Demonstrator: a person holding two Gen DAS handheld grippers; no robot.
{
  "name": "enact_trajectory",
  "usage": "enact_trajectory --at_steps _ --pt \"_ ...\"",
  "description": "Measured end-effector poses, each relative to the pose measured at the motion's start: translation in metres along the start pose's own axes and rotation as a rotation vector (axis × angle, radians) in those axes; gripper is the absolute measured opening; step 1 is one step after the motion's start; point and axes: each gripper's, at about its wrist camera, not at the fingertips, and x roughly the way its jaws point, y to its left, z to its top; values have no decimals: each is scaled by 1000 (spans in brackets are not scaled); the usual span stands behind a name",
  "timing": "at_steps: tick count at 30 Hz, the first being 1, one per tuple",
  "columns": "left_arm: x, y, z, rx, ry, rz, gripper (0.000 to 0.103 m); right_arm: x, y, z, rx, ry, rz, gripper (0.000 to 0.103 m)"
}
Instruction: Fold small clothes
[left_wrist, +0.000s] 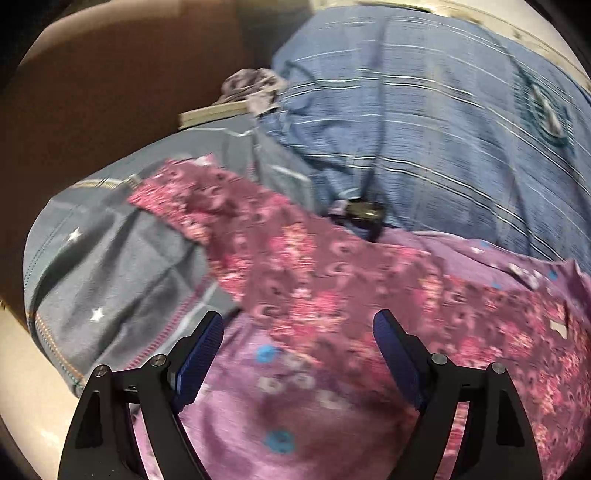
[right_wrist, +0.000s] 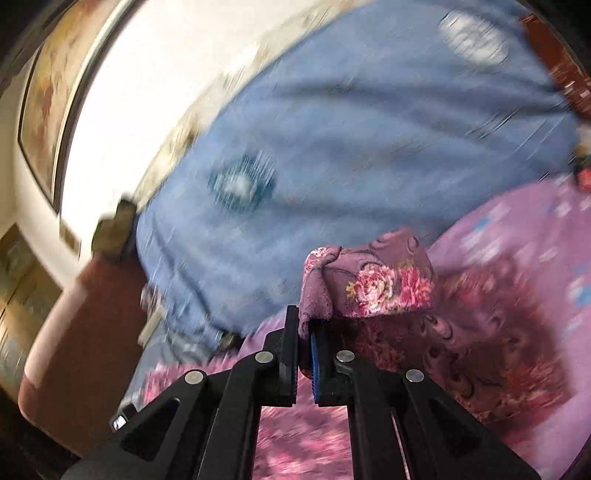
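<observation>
A maroon garment with pink flowers (left_wrist: 295, 273) lies spread across a purple sheet (left_wrist: 236, 424) on the bed. My left gripper (left_wrist: 298, 323) is open and empty, its blue pads just above the garment's near edge. My right gripper (right_wrist: 304, 325) is shut on a bunched corner of the same floral garment (right_wrist: 369, 280) and holds it lifted above the rest of the cloth (right_wrist: 480, 350). The right wrist view is blurred by motion.
A blue striped blanket (left_wrist: 424, 129) is heaped behind the garment. Grey clothing with white stars (left_wrist: 110, 258) lies at the left. A small dark object (left_wrist: 364, 212) sits at the blanket's foot. A brown headboard (left_wrist: 110, 92) and a bright window (right_wrist: 147, 92) lie beyond.
</observation>
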Motion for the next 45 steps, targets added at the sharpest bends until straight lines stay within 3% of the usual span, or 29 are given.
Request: enact_trajectory --at_steps 3,5,6,7,9,11,14,18,21,23,27,31,33,36,38,40,43,45 --pt "13 13 6 -4 1 32 83 55 24 -47 -33 104 -1 6" --pt "18 21 9 -12 9 31 83 93 37 -81 -70 209 6 13" --pt "21 26 11 -24 21 25 83 107 41 -95 -81 270 12 27" --pt "25 30 12 -36 30 19 83 120 43 -109 -83 341 27 49" --pt "28 41 15 -70 41 11 83 126 41 -125 -48 416 109 57" --pt "28 53 18 -101 39 3 83 111 34 -128 -49 382 147 57" --pt "29 64 19 -129 42 3 83 81 20 -120 -94 298 102 57" --pt "35 71 16 -174 88 -34 83 69 -15 -108 -80 256 12 30" --pt "39 71 14 -193 96 -26 79 88 -39 -112 -1 289 60 26" --pt "41 69 12 -197 96 -5 71 105 -32 -118 -25 303 35 26" --pt "44 70 11 -243 115 12 70 141 -9 -118 -13 382 5 26" --pt "44 77 11 -273 114 13 70 143 50 -106 -109 372 208 28" --pt "43 83 11 -284 109 12 70 133 73 -110 -184 368 237 34" --pt "46 97 10 -318 127 -7 63 124 80 -132 -304 378 134 36" --pt "49 106 7 -348 148 -30 52 120 71 -151 -373 400 52 33" --pt "52 113 4 -373 172 -56 51 113 59 -168 -425 418 -4 26" --pt "56 119 3 -390 180 -84 39 106 39 -187 -445 451 -35 26" --pt "61 118 5 -395 187 -114 39 108 26 -194 -434 475 -59 25"
